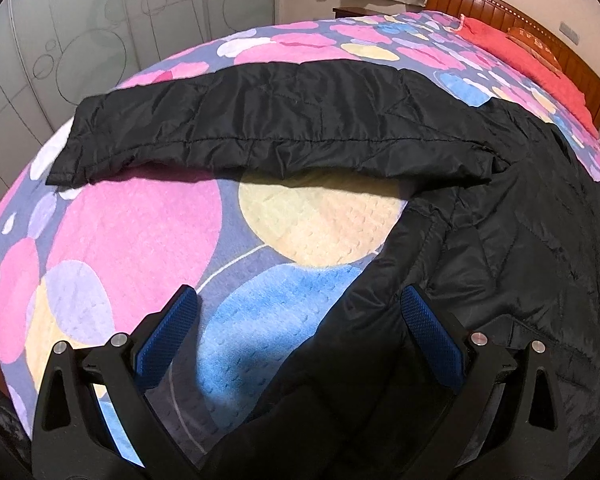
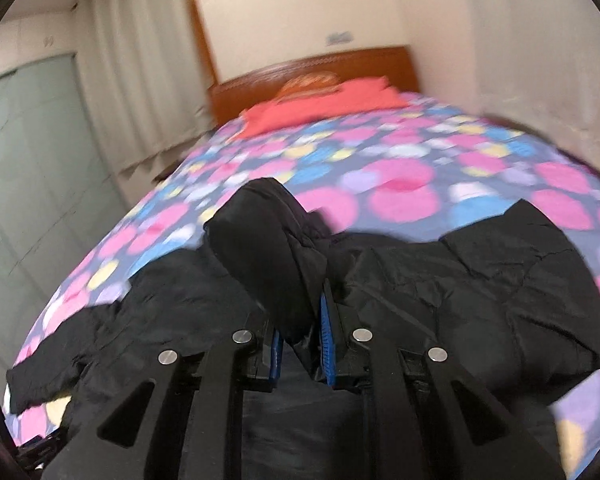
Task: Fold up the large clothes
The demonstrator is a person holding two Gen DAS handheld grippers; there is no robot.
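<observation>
A black quilted jacket (image 1: 520, 248) lies on a bed with a coloured-circle blanket (image 1: 132, 232). One sleeve (image 1: 260, 128) stretches flat across the bed to the left. My left gripper (image 1: 300, 312) hangs open just above the jacket's near edge, blue pads (image 1: 432, 332) wide apart, nothing clamped. In the right wrist view my right gripper (image 2: 300, 320) is shut on a fold of the black jacket (image 2: 268, 248), which bunches up and rises between the blue pads (image 2: 327, 328). The rest of the jacket (image 2: 460, 280) spreads below it.
A wooden headboard (image 2: 312, 76) and a red pillow (image 2: 324, 108) lie at the bed's far end. Pale wardrobe doors (image 1: 80, 40) stand beyond the bed's left side, and curtains (image 2: 140, 72) hang by the wall. Bare blanket shows between sleeve and jacket body.
</observation>
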